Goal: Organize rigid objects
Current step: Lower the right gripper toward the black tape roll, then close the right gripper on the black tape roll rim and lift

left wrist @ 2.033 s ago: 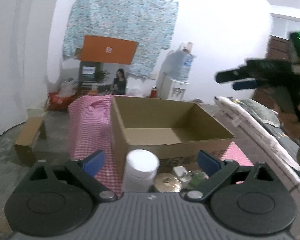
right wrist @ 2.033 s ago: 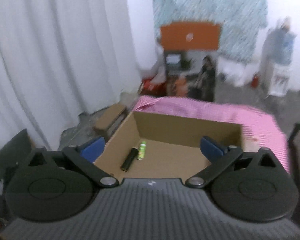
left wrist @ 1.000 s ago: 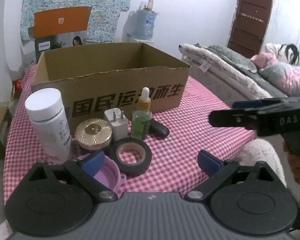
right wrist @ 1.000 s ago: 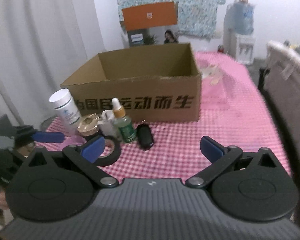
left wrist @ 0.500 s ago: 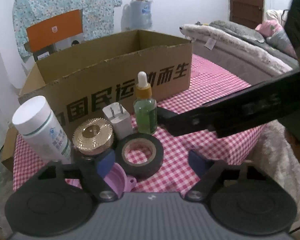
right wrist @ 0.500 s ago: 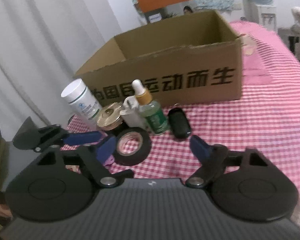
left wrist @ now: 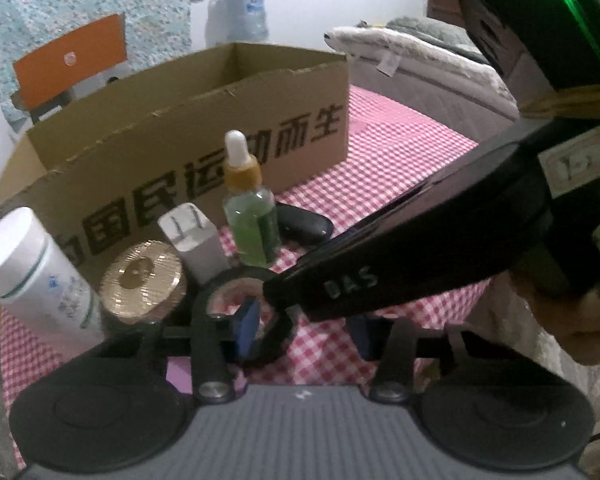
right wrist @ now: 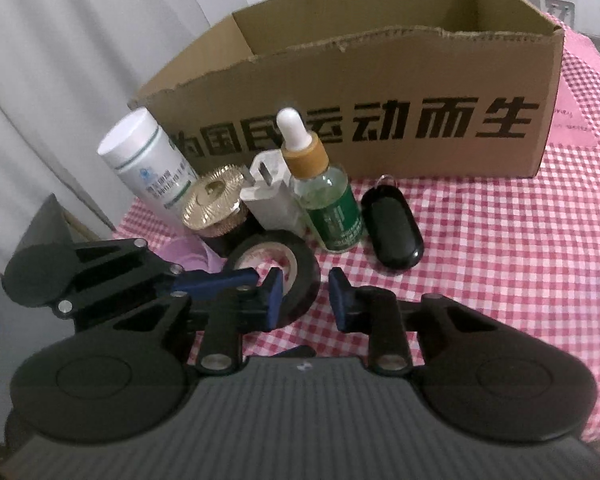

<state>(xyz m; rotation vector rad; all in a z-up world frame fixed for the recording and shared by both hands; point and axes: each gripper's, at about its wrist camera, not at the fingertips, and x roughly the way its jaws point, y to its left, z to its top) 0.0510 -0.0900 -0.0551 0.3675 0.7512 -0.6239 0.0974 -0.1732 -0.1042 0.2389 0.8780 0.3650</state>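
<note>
Both grippers meet at the black tape roll [right wrist: 305, 265], lying flat at the desk's [right wrist: 500, 264] near edge on pink checked cloth. Left gripper [left wrist: 304, 326]: jaws half-closed, just been closing, one pad in the roll's hole, the other outside and clear of the rim, nothing gripped. Right gripper [right wrist: 306, 300]: jaws just closed narrow around the roll's rim; can't tell if the pads press. Just behind stand a gold-lidded jar [right wrist: 214, 200], charger plug [right wrist: 268, 196], green dropper bottle [right wrist: 332, 208], black key fob [right wrist: 394, 226] and white bottle [right wrist: 148, 156]. The open cardboard box [right wrist: 380, 80] is farthest.
</note>
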